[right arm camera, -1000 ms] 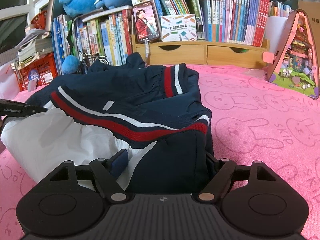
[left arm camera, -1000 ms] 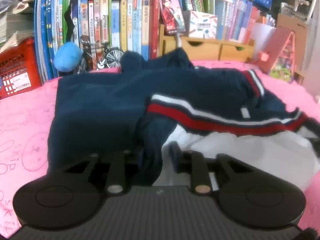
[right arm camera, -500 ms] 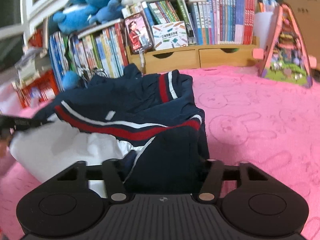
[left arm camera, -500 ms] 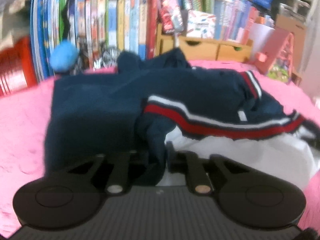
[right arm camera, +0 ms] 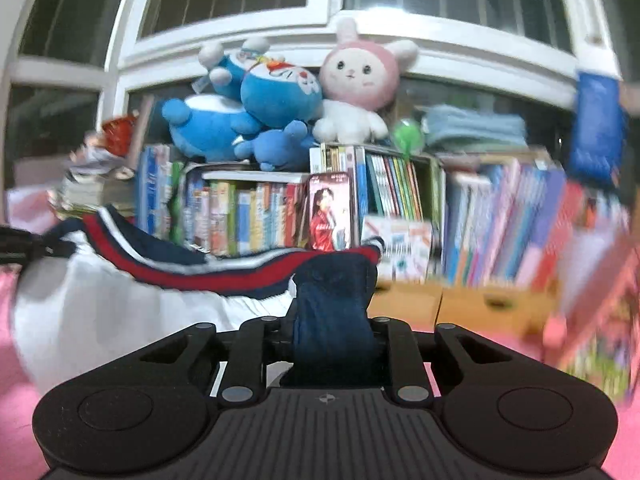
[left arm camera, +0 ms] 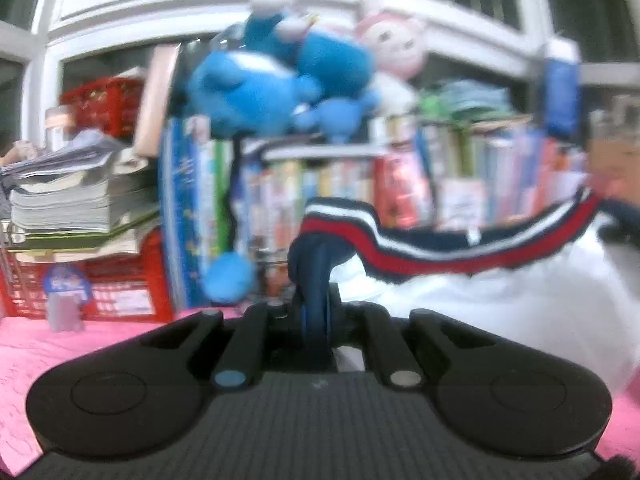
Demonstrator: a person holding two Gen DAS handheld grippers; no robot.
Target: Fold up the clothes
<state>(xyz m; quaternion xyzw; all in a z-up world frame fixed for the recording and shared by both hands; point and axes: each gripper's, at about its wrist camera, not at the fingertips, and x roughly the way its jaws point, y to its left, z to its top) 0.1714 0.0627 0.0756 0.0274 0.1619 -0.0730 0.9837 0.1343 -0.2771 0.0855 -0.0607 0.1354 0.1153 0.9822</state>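
The garment is a navy jacket (left arm camera: 440, 246) with a red and white striped hem and a white lining (left arm camera: 500, 312). My left gripper (left arm camera: 316, 312) is shut on one corner of its hem, held up in the air. My right gripper (right arm camera: 332, 324) is shut on the other corner of the jacket (right arm camera: 332, 280). The striped hem hangs stretched between the two grippers, with the white lining (right arm camera: 100, 312) below it. The rest of the jacket is hidden below the grippers.
A bookshelf (right arm camera: 248, 216) full of books stands behind, with blue and pink plush toys (right arm camera: 280, 96) on top. A red basket (left arm camera: 100, 288) and stacked papers (left arm camera: 72, 200) are at the left. Wooden drawers (right arm camera: 460, 304) and pink cloth (left arm camera: 60, 344) lie below.
Both grippers have closed on the jacket's hem corners and lifted it off the pink surface. Both views have tilted up toward the shelf top and window.
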